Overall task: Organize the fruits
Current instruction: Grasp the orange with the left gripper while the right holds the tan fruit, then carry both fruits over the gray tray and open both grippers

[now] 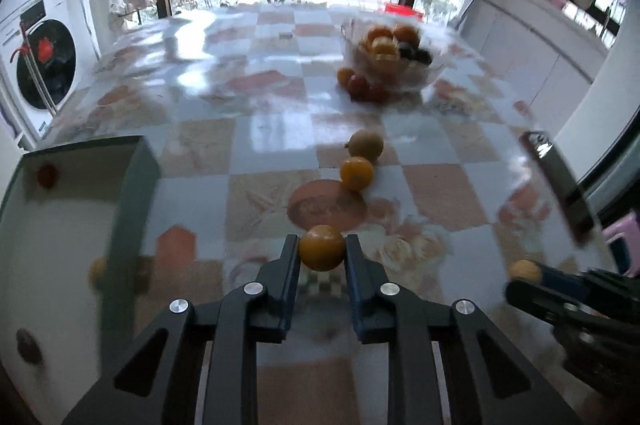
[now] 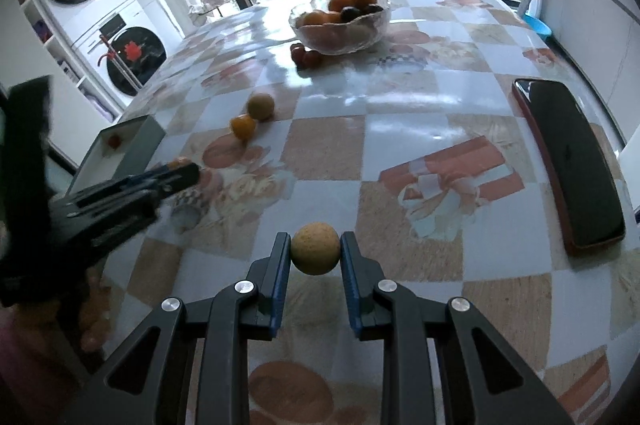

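1. Box (image 1: pixel 80 225) at 9 o'clock in the left view: blurred, cut by the edge.
2. Bowl (image 1: pixel 394 65) at 1 o'clock: smeared, fruits indistinct.
3. Phone (image 1: pixel 560 185) at 3 o'clock: blurred.

Beside the glass bowl (image 2: pixel 340 25), two loose fruits (image 2: pixel 252 115) are lying; two grippers (image 2: pixel 315 253) are each gripping one; one phone (image 2: pixel 568 161) is sitting nearby.

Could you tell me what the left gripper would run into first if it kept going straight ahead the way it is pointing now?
Probably the small round orange fruit lying on the checkered tablecloth. The left gripper, shut on a round orange-yellow fruit, points toward it, though depth and height above the table are unclear.
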Demonstrator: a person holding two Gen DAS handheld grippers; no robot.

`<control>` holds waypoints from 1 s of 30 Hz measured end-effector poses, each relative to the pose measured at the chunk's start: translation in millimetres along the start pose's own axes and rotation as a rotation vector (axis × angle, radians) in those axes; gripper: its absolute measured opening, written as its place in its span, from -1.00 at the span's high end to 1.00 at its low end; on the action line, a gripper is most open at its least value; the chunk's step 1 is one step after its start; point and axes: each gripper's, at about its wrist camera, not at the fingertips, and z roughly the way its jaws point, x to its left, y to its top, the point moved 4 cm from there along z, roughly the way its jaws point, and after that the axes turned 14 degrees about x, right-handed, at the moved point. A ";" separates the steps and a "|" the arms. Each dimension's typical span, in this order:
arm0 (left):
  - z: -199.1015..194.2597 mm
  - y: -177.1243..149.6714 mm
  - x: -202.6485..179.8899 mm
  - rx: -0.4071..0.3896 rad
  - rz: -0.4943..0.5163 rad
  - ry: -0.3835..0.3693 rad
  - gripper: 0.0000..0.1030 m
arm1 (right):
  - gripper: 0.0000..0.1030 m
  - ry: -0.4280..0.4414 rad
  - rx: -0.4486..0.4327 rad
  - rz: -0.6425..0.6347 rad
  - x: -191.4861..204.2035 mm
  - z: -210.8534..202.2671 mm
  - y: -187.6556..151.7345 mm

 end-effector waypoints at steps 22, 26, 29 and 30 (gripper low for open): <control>-102.0 -97.1 180.9 -0.085 -0.148 0.233 0.54 | 0.47 0.068 0.059 -0.308 199.8 2.8 -6.5; -92.8 -106.8 194.2 -0.065 -0.186 0.238 0.54 | 0.47 0.080 0.086 -0.353 235.8 14.6 -2.7; -84.7 -107.4 192.2 -0.056 -0.187 0.242 0.54 | 0.47 0.076 0.108 -0.379 253.8 25.4 -1.1; -81.8 -108.2 191.7 -0.050 -0.189 0.243 0.54 | 0.47 0.073 0.116 -0.387 258.4 29.4 -1.0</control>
